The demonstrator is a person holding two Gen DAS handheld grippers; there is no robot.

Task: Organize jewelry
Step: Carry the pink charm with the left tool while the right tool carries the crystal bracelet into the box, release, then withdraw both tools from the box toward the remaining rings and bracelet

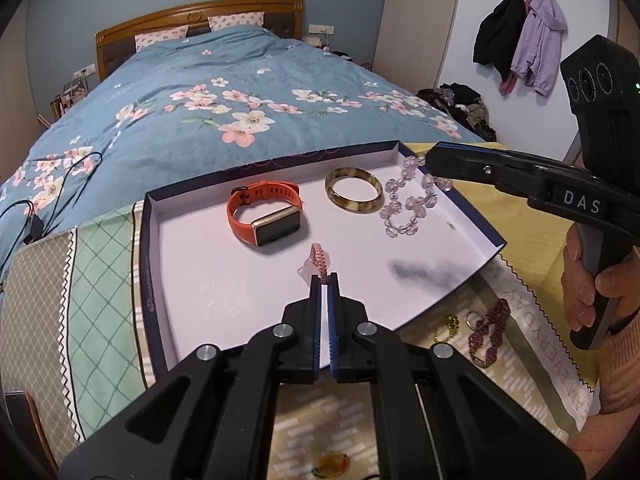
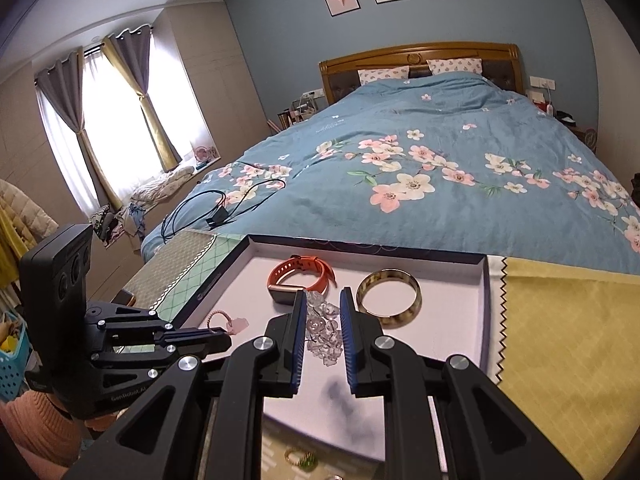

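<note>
A shallow white tray with a dark rim lies at the bed's foot. In it are an orange watch, an amber bangle and a clear bead bracelet. My left gripper is shut on a pink braided bracelet with a pale charm over the tray's front. My right gripper is open, its fingers either side of the bead bracelet, above it.
A dark red bead bracelet, gold pieces and a green-gold ring lie on the patterned cloth before the tray. A yellow cloth lies to the right. The floral bed with black cables lies behind.
</note>
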